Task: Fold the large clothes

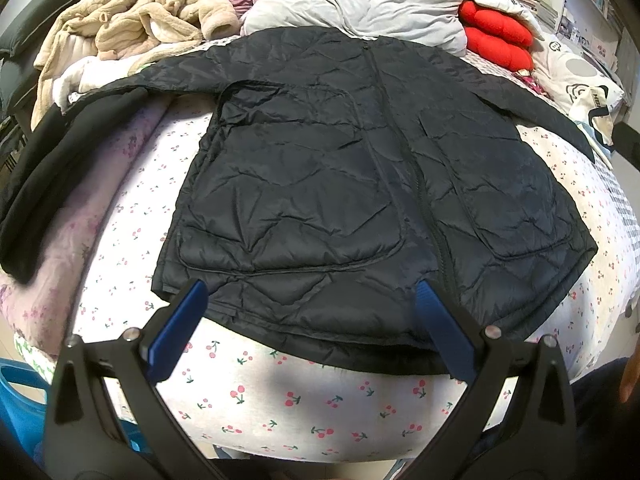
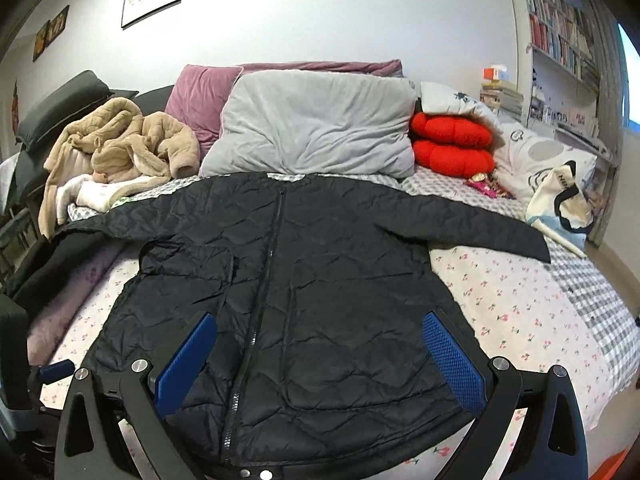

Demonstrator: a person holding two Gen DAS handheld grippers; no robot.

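A black quilted jacket (image 1: 344, 168) lies flat and face up on the bed, zipper shut, both sleeves spread out sideways; it also shows in the right wrist view (image 2: 320, 280). My left gripper (image 1: 310, 292) is open, its blue pads over the jacket's bottom hem, left of the zipper. My right gripper (image 2: 320, 324) is open above the jacket's lower half, straddling the zipper. Neither holds anything. The left gripper's blue tip (image 2: 56, 372) shows at the left edge of the right wrist view.
The bed has a cherry-print sheet (image 1: 320, 400). A beige fleece robe (image 2: 120, 140) is heaped at the back left, a grey pillow (image 2: 320, 124) and red cushions (image 2: 452, 144) at the head, a tote bag (image 2: 564, 204) at the right, a black garment (image 1: 44, 184) at the left.
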